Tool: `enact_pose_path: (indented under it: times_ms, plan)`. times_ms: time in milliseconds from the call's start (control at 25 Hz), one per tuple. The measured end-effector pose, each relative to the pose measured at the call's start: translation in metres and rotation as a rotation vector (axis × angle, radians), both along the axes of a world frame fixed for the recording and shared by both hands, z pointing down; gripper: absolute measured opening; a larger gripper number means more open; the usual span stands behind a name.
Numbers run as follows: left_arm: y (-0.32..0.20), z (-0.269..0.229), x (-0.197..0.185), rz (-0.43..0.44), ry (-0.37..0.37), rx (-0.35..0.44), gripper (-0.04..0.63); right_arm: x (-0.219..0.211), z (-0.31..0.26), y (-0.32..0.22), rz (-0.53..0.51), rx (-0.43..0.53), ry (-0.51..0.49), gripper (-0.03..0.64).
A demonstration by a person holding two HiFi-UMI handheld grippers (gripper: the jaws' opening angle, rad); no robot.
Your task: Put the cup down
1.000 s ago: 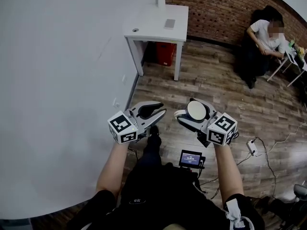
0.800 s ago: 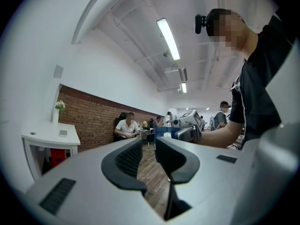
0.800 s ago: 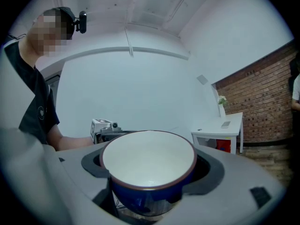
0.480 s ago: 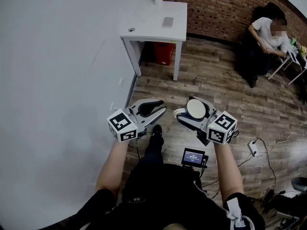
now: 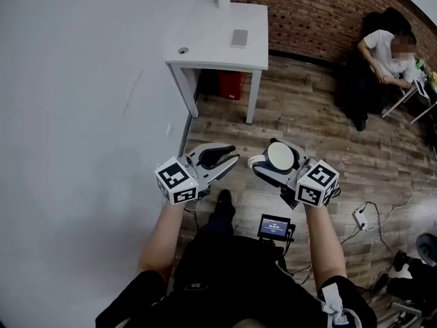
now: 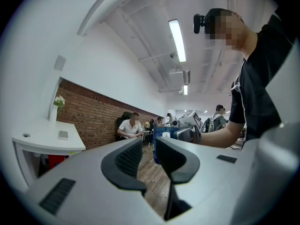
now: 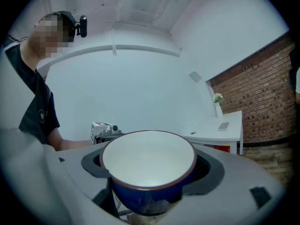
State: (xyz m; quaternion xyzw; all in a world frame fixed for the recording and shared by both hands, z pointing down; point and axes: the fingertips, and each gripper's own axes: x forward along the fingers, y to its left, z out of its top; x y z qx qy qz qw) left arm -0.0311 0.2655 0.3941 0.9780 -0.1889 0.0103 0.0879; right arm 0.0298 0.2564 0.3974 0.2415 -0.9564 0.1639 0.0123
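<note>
**Cup carried in the air, no surface under it yet**

The right gripper (image 5: 271,169) clamps its jaws on the blue cup (image 5: 280,156), upright and above the wooden floor (image 5: 321,125). The left gripper (image 5: 229,160) holds nothing, its jaws a little apart. This looks like the carrying step. Next, the cup needs a surface, likely the white table (image 5: 212,45) ahead, then a level lowering and release. Count: one cup, two grippers, one table.

Overhead and 2 level views share table (image 5: 212,43).
</note>
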Motion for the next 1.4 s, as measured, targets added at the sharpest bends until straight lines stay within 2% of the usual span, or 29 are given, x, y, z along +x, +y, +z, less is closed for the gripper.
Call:
enact_pose_path:
  times_ms: [280,720,960,1400]
  plan:
    - [-0.081,-0.002,-0.017,0.03,0.018,-0.012,0.084,-0.017,-0.004,-0.077,0.038,-0.006,0.0,0.43]
    - [-0.179,-0.006,-0.034,0.108,0.036,-0.027,0.084,-0.038,-0.015,-0.18,0.095,-0.009,-0.004,0.43]
    - [-0.208,-0.003,-0.046,0.116,0.05,-0.039,0.084,-0.047,-0.013,-0.205,0.109,-0.017,0.002,0.43]
    - [-0.235,0.005,-0.045,0.118,0.055,-0.047,0.084,-0.044,-0.005,-0.233,0.116,-0.027,0.002,0.43]
